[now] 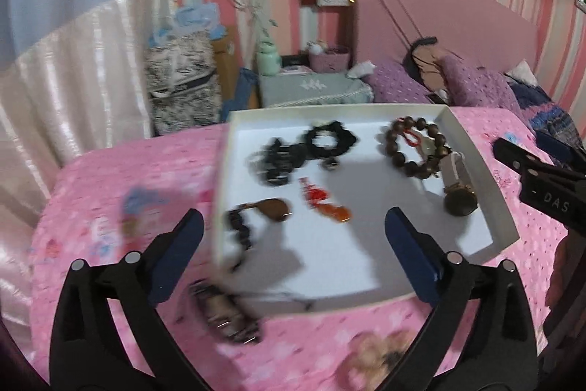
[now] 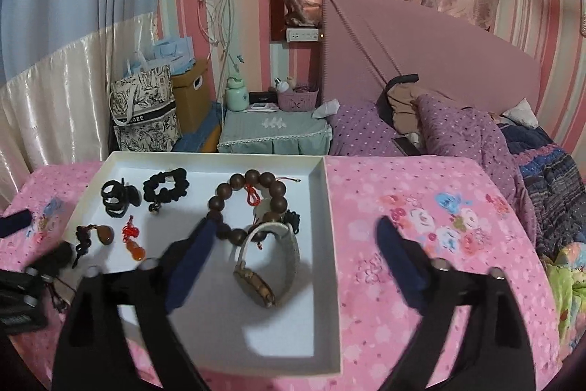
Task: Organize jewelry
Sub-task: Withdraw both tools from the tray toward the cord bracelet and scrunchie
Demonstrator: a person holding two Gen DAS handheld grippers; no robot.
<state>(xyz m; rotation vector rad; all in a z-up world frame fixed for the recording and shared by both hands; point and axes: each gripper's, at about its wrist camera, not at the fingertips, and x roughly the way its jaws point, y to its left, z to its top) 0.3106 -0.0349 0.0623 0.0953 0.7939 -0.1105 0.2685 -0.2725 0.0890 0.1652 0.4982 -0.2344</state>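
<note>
A shallow white tray [image 1: 476, 149] [image 2: 329, 244] lies on the pink floral cloth. It holds a brown bead bracelet [image 1: 414, 141] [image 2: 249, 204], a watch with a pale strap [image 1: 457, 196] [image 2: 267, 266], a black scrunchie [image 1: 329, 138] [image 2: 166, 187], a black claw clip [image 1: 274, 160] [image 2: 117, 196], a red-orange charm [image 1: 322, 204] [image 2: 133, 244] and a brown pendant on a black cord [image 1: 271, 211] [image 2: 99, 237]. A dark hair clip [image 1: 227, 314] lies on the cloth before the tray. My left gripper [image 1: 293, 259] is open and empty over the tray's near left corner. My right gripper [image 2: 293, 266] is open and empty above the watch.
The table's far edge meets a bed with purple pillows [image 2: 457, 134] and a pink headboard [image 2: 421, 54]. A nightstand [image 2: 274, 134], a patterned bag [image 2: 143, 109] and boxes stand behind. The right gripper's body [image 1: 542, 178] shows at the left view's right edge.
</note>
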